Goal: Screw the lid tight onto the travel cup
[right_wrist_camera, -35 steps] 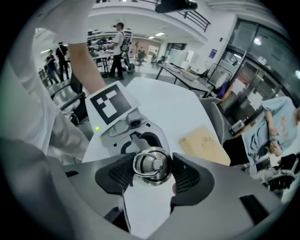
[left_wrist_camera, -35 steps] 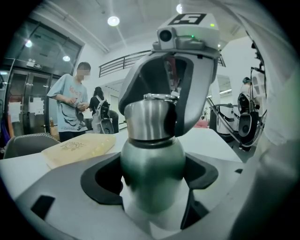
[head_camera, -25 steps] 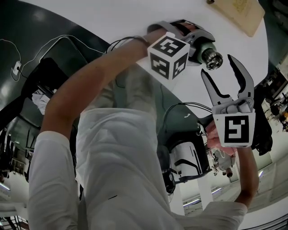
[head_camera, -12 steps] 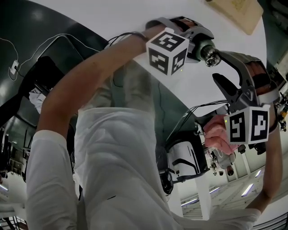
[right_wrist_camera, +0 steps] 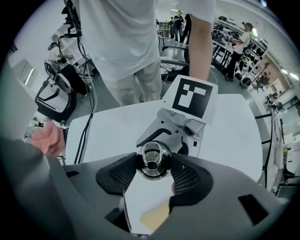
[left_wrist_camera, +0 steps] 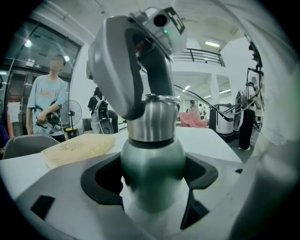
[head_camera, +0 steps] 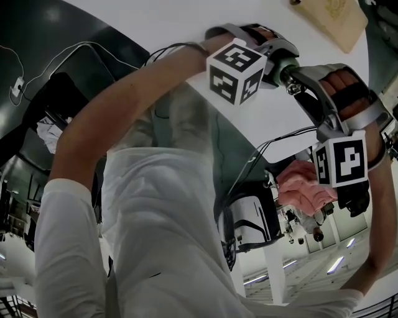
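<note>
A brushed-steel travel cup stands upright between the dark pads of my left gripper, which is shut on its rounded body. In the head view the left gripper holds the cup over the white table. My right gripper points down from above, and its jaws have just been closing. The steel lid with its ring handle sits between the right gripper's mesh pads, and both pads touch its rim. From the left gripper view the right gripper's fingers wrap the lid.
A pale wooden board lies on the table beyond the cup, also seen as the board. A white machine and a pink cloth sit beyond the table edge. A person stands far off.
The right gripper rolled about a quarter turn, moved from beside the cup to over its top, sank, and its wide jaws narrowed around the lid. The left gripper kept still with the cup.
</note>
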A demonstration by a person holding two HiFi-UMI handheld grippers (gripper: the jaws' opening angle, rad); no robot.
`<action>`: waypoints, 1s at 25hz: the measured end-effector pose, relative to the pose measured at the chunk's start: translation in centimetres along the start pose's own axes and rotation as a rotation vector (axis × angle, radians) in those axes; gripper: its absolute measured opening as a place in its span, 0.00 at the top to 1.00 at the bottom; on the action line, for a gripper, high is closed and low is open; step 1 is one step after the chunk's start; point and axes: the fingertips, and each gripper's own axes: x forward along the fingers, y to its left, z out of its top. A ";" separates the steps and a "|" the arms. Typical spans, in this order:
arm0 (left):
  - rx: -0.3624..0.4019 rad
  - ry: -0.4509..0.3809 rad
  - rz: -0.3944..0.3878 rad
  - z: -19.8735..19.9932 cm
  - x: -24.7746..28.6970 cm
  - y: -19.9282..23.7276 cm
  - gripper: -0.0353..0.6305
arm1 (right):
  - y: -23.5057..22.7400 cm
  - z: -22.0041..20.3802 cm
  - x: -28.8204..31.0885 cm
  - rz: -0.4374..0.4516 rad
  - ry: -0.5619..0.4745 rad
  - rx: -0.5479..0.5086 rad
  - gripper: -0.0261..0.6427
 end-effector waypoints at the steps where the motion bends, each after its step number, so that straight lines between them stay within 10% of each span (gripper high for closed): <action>1: 0.002 -0.001 0.000 0.0 0.0 0.0 0.41 | 0.0 0.0 0.0 -0.008 -0.002 -0.001 0.63; 5: 0.012 0.005 0.009 -0.2 -0.1 0.0 0.41 | -0.3 0.1 0.1 -0.057 -0.067 0.124 0.63; 25: -0.048 0.010 0.129 -0.3 -0.2 0.5 0.41 | -2.2 -2.1 -0.3 -0.341 -0.187 1.460 0.63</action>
